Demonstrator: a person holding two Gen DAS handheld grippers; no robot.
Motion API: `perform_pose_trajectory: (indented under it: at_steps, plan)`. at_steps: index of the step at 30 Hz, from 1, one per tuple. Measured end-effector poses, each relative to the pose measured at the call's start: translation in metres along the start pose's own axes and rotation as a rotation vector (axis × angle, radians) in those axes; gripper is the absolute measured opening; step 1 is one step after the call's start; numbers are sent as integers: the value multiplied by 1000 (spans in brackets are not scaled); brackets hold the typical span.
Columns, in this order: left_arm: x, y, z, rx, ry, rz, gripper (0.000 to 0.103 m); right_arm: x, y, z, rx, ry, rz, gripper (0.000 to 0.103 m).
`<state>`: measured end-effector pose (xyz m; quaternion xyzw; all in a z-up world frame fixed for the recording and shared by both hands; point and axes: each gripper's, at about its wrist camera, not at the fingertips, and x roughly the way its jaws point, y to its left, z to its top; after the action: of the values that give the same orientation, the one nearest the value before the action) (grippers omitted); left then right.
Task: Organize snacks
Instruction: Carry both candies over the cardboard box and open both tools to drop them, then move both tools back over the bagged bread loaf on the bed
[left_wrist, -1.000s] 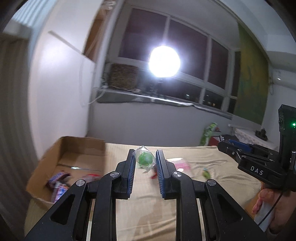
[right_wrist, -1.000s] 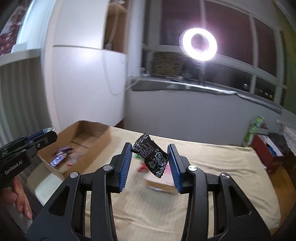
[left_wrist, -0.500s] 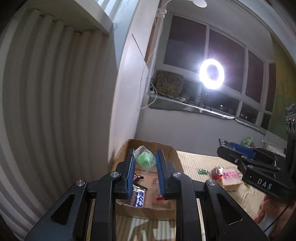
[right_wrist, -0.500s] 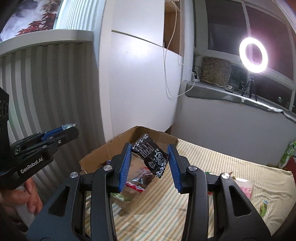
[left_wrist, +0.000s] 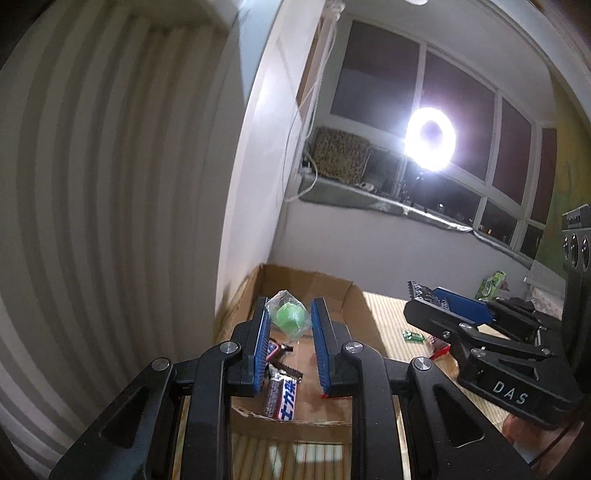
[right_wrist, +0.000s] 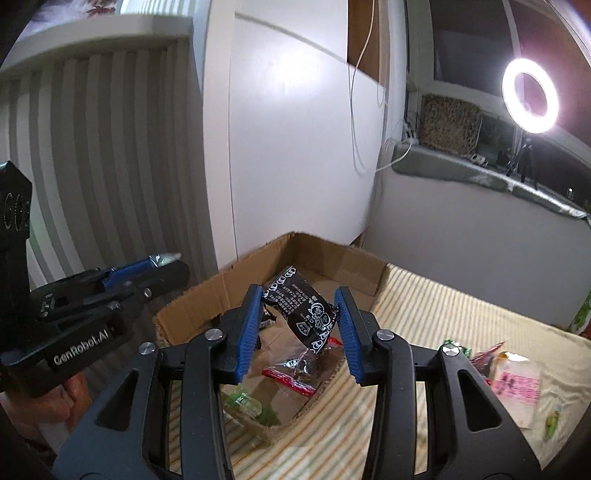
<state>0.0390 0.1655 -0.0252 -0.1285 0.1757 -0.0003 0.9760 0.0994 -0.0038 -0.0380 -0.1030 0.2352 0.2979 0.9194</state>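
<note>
My left gripper (left_wrist: 289, 314) is shut on a clear-wrapped green candy (left_wrist: 290, 318) and holds it above the open cardboard box (left_wrist: 306, 282). My right gripper (right_wrist: 298, 303) is shut on a black snack packet with white print (right_wrist: 301, 310), held over the same box (right_wrist: 332, 258). The box holds several snacks, among them a blue and white bar (left_wrist: 286, 398), a red packet (right_wrist: 288, 378) and a green packet (right_wrist: 243, 400). Each gripper shows in the other's view, the right one (left_wrist: 428, 299) and the left one (right_wrist: 162, 260).
The box sits at the left end of a striped beige mat (right_wrist: 424, 306), against a white cabinet (right_wrist: 295, 140). Loose snacks lie on the mat to the right: a pink packet (right_wrist: 515, 382), a small green one (left_wrist: 413, 335) and a red one (left_wrist: 439, 347).
Both grippers have swung left from over the mat to above the cardboard box, each still holding its snack.
</note>
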Motion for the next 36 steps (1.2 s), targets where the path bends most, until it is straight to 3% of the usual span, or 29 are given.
perform_pose_trajectory:
  at_steps: [1, 2, 4, 6, 16, 25, 31, 36]
  plan:
    - [5, 1, -2, -7, 21, -6, 23, 5, -1, -2, 3, 13, 3, 63]
    - [12, 2, -5, -13, 45, -9, 33, 12, -2, -5, 6, 26, -7, 67]
    - [24, 3, -10, -19, 87, 16, 57, 18, -6, -10, 11, 33, -12, 72]
    - [26, 9, -14, -40, 83, 40, 64, 20, -11, -12, 20, 35, -20, 72]
    - [11, 22, -10, -76, 63, 54, 66, 9, -12, -11, 21, 13, -25, 72]
    - [0, 10, -9, -44, 41, 66, 68, -12, -9, -10, 22, -28, -14, 73]
    - [4, -7, -5, -12, 34, 60, 68, -36, -36, -21, 67, -56, -48, 73]
    - [10, -45, -6, 45, 35, 21, 72, -72, -78, -43, 140, -73, -117, 73]
